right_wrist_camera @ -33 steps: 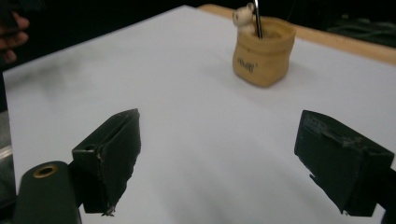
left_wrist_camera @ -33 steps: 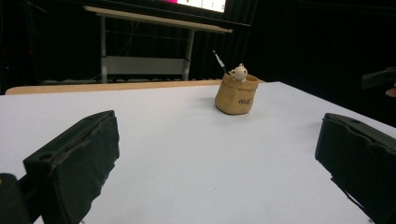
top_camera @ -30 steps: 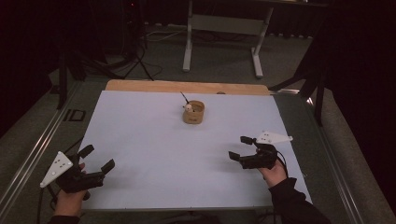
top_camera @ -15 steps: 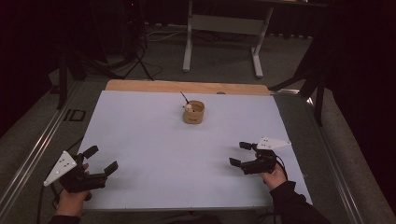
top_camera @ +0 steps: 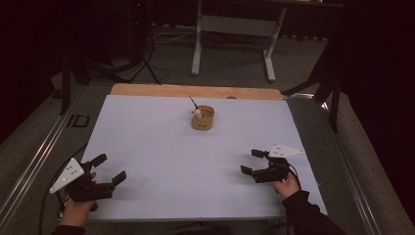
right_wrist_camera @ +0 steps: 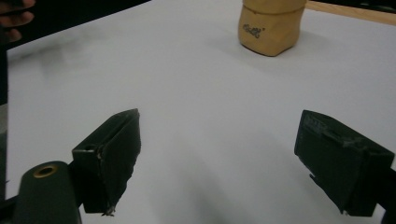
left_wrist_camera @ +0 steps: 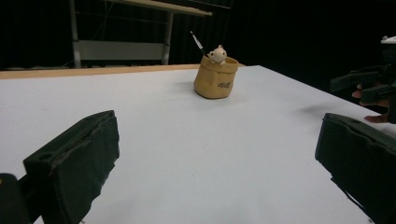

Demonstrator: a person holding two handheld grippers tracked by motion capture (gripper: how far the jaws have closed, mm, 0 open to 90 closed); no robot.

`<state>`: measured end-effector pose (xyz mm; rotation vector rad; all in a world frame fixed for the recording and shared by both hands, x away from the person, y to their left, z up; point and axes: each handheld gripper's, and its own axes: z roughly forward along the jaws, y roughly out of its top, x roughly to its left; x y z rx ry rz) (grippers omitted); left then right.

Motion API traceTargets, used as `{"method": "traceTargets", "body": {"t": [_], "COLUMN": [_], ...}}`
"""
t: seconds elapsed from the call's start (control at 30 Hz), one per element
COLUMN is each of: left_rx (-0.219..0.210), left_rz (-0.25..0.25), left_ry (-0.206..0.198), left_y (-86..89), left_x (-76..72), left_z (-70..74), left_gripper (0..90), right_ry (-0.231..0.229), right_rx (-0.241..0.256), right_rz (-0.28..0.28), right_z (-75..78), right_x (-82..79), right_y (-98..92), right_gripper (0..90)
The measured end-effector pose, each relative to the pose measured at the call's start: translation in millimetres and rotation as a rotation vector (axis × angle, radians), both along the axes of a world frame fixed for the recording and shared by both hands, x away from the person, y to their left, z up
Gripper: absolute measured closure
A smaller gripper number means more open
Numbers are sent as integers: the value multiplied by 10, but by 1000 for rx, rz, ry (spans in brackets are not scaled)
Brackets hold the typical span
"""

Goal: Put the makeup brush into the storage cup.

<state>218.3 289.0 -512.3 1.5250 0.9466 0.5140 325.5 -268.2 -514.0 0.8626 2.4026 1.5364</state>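
Observation:
A small tan pouch-like cup point(top_camera: 203, 118) stands upright near the far middle of the white table top point(top_camera: 161, 147). A pale little figure and a thin dark stick poke out of the cup point(left_wrist_camera: 216, 77). My left gripper point(top_camera: 108, 169) rests low at the near left corner, open, nothing between its jaws. My right gripper point(top_camera: 252, 161) is at the near right, also open and empty. The cup point(right_wrist_camera: 272, 25) lies well ahead of both grippers. The right gripper and a hand appear at the far right of the left gripper view point(left_wrist_camera: 369, 86).
A wooden board edge point(top_camera: 195, 91) runs along the table's far side. Behind it stand a grey metal frame point(top_camera: 235, 29) and dark stands on the carpet. Metal rails point(top_camera: 44, 147) flank the table on both sides.
Both grippers have drawn back toward the near edge of the table, and the right one has shifted slightly lower. The cup has not moved.

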Motion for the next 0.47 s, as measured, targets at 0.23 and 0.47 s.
{"method": "traceTargets", "body": {"t": [0.23,0.47], "left_rx": [1,1], "left_rz": [-5,-5], "left_ry": [4,4], "left_y": [-6,-8], "left_x": [0,5], "left_z": [-4,-4], "left_gripper": [4,4], "right_ry": [21,15], "right_rx": [-10,-16], "right_rz": [-12,-16], "right_z": [-36,-36], "right_x": [23,25], "right_y": [5,-6], "right_gripper": [144,144]}}
